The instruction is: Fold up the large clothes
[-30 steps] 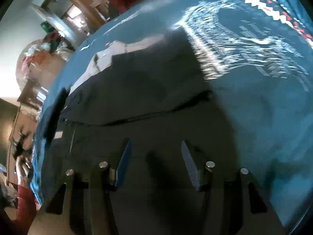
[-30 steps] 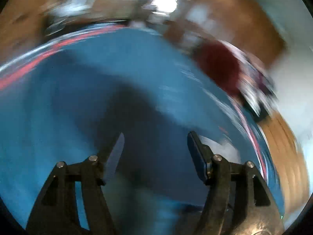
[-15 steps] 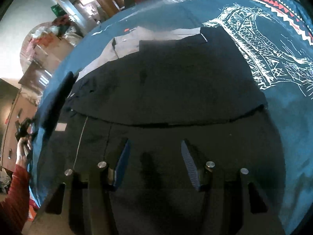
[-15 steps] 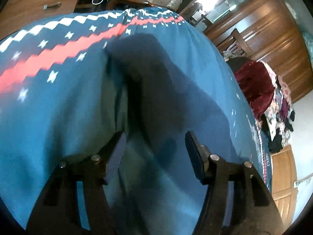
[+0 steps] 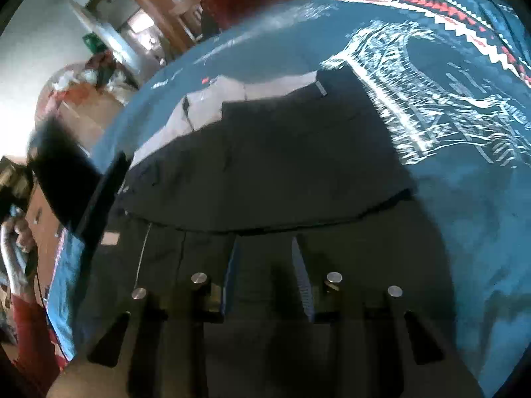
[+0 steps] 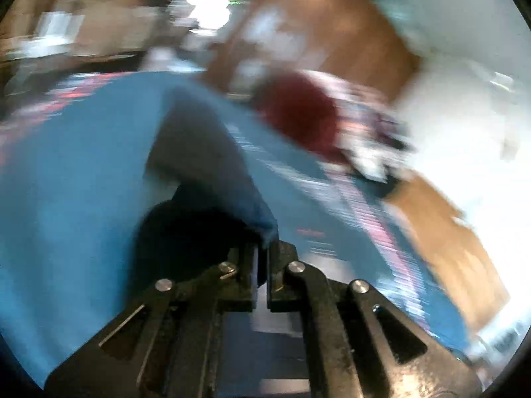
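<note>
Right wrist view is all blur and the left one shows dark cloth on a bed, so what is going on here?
A person is folding a large dark garment spread on a blue patterned bedspread. The right hand-held gripper is shut on a pinch of fabric that tents up from its tips, in a frame smeared by motion. The left hand-held gripper sits low over the dark garment, its jaws closing, fingers still apart with the cloth lying beneath them, not yet clearly pinched.

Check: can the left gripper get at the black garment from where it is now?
Probably yes. The left gripper hangs right over the black garment, jaws closing with only that cloth under them and nothing else in the way.
</note>
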A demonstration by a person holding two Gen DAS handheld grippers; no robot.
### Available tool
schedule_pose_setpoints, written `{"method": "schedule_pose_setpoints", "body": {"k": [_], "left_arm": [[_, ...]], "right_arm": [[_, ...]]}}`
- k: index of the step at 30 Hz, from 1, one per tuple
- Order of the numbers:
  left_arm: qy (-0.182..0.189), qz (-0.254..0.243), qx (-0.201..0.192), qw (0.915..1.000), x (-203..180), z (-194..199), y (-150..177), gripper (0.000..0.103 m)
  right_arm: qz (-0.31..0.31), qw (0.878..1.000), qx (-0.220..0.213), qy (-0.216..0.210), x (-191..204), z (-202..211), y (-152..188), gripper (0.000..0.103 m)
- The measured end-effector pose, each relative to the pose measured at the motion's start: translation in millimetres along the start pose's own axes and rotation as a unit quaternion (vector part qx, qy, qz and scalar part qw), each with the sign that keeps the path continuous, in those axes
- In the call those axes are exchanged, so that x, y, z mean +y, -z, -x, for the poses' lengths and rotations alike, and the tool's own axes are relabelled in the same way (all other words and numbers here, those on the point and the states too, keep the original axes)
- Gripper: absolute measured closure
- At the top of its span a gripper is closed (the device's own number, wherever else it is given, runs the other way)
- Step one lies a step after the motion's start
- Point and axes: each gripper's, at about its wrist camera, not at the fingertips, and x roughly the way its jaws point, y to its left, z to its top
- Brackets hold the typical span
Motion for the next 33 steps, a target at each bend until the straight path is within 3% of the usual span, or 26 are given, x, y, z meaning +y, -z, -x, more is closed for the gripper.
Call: {"method": "schedule_pose_setpoints", "body": {"k": [2, 3, 4, 5, 9, 11, 13, 16, 18, 20, 23, 24, 27, 29, 31, 33], "left_arm": [[-0.006, -0.008, -0.003, 0.9999, -8.6, 8.6, -0.3, 0.064], [-0.008, -0.011, -0.005, 0.9999, -11.8, 11.5, -0.3, 0.061], [-0.009, -0.016, -0.007, 0.9998, -17.2, 16.2, -0.5, 0.059], [-0.01, -0.018, -0.008, 0.9998, -21.0, 19.4, -1.2, 0.056], [-0.028, -0.025, -0.002, 0.9993, -35.2, 21.9, -12.2, 0.05], [-0.066, -0.033, 0.017, 0.9971, -37.5, 6.0, -28.1, 0.05], [-0.085, -0.035, 0.028, 0.9953, -33.6, -13.0, -41.4, 0.05], [-0.111, -0.027, 0.053, 0.9921, -20.0, -51.9, -63.3, 0.05], [-0.101, -0.013, 0.08, 0.9915, -10.2, -82.5, -75.8, 0.05], [-0.061, 0.0, 0.086, 0.9944, -3.6, -108.9, -85.9, 0.05], [-0.069, -0.008, 0.087, 0.9937, 4.1, -122.4, -93.0, 0.053], [-0.08, -0.005, 0.087, 0.993, 7.7, -123.4, -93.7, 0.072], [-0.087, 0.005, 0.068, 0.9938, 14.0, -112.4, -96.5, 0.098], [-0.098, -0.011, 0.041, 0.9943, 2.8, -91.9, -99.6, 0.098], [-0.073, -0.025, 0.011, 0.9969, -18.2, -68.0, -100.8, 0.098], [-0.057, -0.043, 0.009, 0.9974, -39.4, -58.9, -98.7, 0.098]], "right_arm": [[-0.016, 0.996, 0.038, 0.079, -58.2, -37.0, 21.1, 0.093], [-0.016, 0.992, 0.062, 0.106, -77.6, -55.1, 34.5, 0.09], [-0.017, 0.989, 0.088, 0.117, -94.6, -73.4, 53.0, 0.079], [-0.017, 0.987, 0.107, 0.116, -101.4, -82.7, 65.2, 0.064], [0.01, 0.985, 0.134, 0.105, -81.0, -75.1, 96.6, 0.053], [0.028, 0.991, 0.114, 0.069, -47.2, -59.4, 89.4, 0.037], [0.067, 0.994, 0.091, 0.008, -1.3, -47.1, 79.7, 0.03], [0.12, 0.988, 0.068, -0.074, 56.3, -24.7, 83.3, 0.03], [0.149, 0.981, 0.068, -0.104, 85.9, -21.6, 92.2, 0.03], [0.174, 0.976, 0.068, -0.108, 102.2, -29.1, 106.0, 0.035], [0.15, 0.981, 0.058, -0.107, 92.5, -36.2, 113.6, 0.032], [0.143, 0.982, 0.058, -0.111, 87.1, -40.4, 113.3, 0.03], [0.126, 0.983, 0.062, -0.121, 86.0, -38.3, 114.5, 0.027], [0.13, 0.983, 0.059, -0.116, 91.5, -37.3, 108.2, 0.026], [0.133, 0.983, 0.058, -0.113, 101.3, -26.4, 106.6, 0.027], [0.128, 0.983, 0.061, -0.117, 112.4, -12.6, 111.1, 0.027]]}}
